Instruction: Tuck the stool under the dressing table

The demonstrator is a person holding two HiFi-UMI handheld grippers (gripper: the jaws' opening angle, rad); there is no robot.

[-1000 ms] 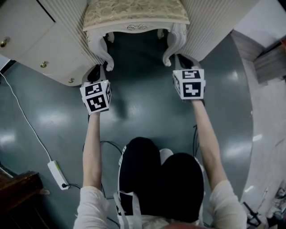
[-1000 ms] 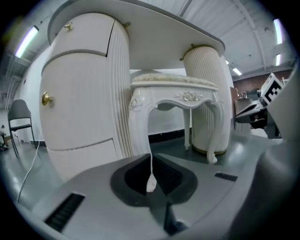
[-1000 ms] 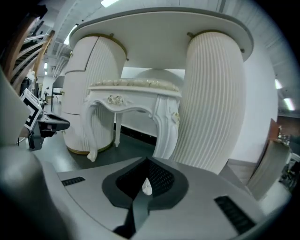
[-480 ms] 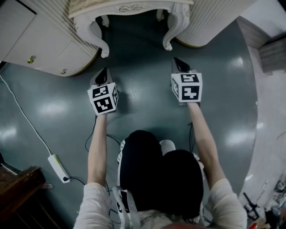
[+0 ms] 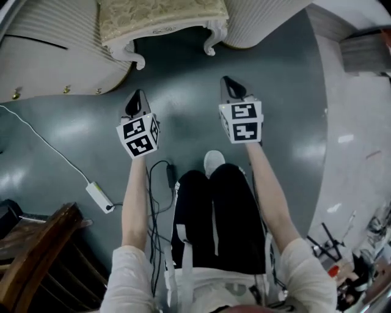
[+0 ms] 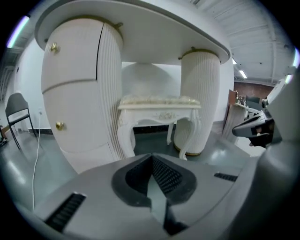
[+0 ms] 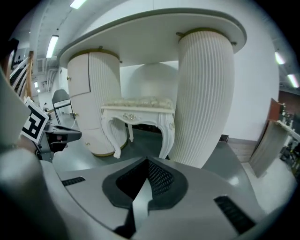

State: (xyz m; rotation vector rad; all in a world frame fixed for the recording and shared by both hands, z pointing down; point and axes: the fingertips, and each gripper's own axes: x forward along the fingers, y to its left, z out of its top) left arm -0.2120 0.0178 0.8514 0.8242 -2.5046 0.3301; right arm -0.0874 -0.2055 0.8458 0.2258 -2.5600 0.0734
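Left tool (image 5: 135,98) and right tool (image 5: 230,87) hang mid-frame, shut and empty, because the stool (image 5: 162,18) looks tucked under the dressing table (image 5: 55,67).

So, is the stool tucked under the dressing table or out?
Tucked in: the stool stands upright between the two ribbed pedestals, beneath the tabletop.

cream carved stool (image 5: 162,21) upright, tucked btwn white dressing table (image 5: 55,58) pedestals.

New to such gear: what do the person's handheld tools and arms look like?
The left gripper and right gripper are grey shells with black ribbed pads tapering to a point, each carrying a white cube bearing black square markers. The sleeves are light-coloured.
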